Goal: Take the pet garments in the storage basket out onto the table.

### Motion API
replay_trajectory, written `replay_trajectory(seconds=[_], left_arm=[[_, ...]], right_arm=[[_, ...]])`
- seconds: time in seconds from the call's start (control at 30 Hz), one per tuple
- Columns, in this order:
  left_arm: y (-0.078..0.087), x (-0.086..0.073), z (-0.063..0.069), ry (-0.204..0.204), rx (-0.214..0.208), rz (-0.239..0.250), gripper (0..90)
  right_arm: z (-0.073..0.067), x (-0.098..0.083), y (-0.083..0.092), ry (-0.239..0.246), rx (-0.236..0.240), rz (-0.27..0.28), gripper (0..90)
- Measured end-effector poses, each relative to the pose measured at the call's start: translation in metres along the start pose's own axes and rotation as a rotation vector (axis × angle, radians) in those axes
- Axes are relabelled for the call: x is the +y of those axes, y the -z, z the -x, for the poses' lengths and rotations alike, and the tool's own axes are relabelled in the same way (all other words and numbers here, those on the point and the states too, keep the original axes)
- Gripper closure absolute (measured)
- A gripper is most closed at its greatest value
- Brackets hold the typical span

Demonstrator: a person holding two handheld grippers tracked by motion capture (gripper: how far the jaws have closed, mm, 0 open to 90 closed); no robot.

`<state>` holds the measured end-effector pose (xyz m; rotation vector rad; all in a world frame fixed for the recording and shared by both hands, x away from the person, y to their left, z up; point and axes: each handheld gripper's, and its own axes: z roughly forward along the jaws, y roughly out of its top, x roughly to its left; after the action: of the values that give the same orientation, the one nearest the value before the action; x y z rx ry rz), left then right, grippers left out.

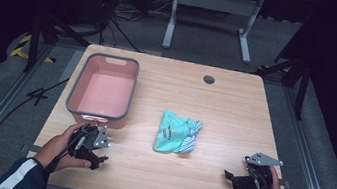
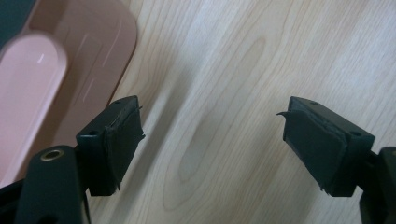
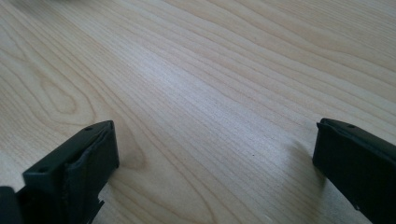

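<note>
Cloth: my likely target, a crumpled teal cloth [image 1: 176, 133], lies mid-table, at about 4 o'clock from the pink tub [image 1: 102, 90], w/ bare wood between them.
Handling: looks soft, light, limp; it should bunch and drape, not slide whole. I'd judge a raised fold near the striped edge at its 3 o'clock side the best bite.
Left tongs: my left gripper [image 1: 92, 154] hovers at the table's 7 o'clock corner, just below the tub's near end; jaws spread wide, nothing between them.
Right tongs: my right gripper [image 1: 237, 179] sits low at 5 o'clock, jaws also spread apart and empty over bare wood.
Room: open tabletop [image 1: 234, 114] from both grippers to the cloth. Near edge is close behind both hands. Tub wall crowds the left side; cable hole [image 1: 209, 79] at 12 o'clock is well clear.
</note>
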<state>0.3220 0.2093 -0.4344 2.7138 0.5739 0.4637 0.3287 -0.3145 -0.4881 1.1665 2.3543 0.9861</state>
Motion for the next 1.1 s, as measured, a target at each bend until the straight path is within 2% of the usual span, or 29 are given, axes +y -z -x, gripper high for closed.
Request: replay_trajectory(seconds=[0.07,0.2,0.37,0.5,0.63,0.77,0.93,0.97,1.0,1.07,1.1], left_arm=[[-0.001,-0.005,0.0,0.015,0.007,0.009,19.9],[0.0,-0.014,-0.002,0.032,0.006,-0.009,20.0],[0.004,-0.026,-0.004,0.064,0.013,0.01,20.0],[0.003,-0.041,-0.007,0.091,0.018,0.034,19.4],[-0.001,-0.06,-0.014,0.148,0.01,0.06,18.5],[-0.003,-0.078,-0.021,0.208,-0.013,0.123,17.1],[-0.009,-0.102,-0.028,0.316,-0.075,0.238,14.9],[-0.011,-0.107,-0.029,0.351,-0.098,0.269,14.9],[-0.012,-0.11,-0.03,0.356,-0.082,0.29,14.3],[-0.012,-0.113,-0.03,0.359,-0.075,0.302,14.3],[-0.013,-0.114,-0.029,0.363,-0.072,0.324,14.2]], right_arm=[[0.0,0.0,0.0,0.0,0.0,0.0,0.4],[0.0,0.0,0.0,0.0,-0.001,0.0,0.4],[0.0,0.0,0.0,0.0,0.0,0.0,0.5],[0.0,0.0,0.0,0.0,0.0,0.0,0.4],[0.0,0.0,0.0,-0.001,0.0,0.0,0.4],[0.0,0.0,0.0,0.0,0.0,0.0,0.4],[0.0,0.0,0.0,-0.001,0.0,0.0,0.4],[0.0,0.0,0.0,0.0,0.0,0.0,0.4],[0.0,0.0,0.0,-0.001,0.0,0.0,0.4],[0.0,0.0,0.0,-0.001,0.0,0.0,0.4],[0.0,0.0,0.0,-0.001,0.0,0.0,0.4]])
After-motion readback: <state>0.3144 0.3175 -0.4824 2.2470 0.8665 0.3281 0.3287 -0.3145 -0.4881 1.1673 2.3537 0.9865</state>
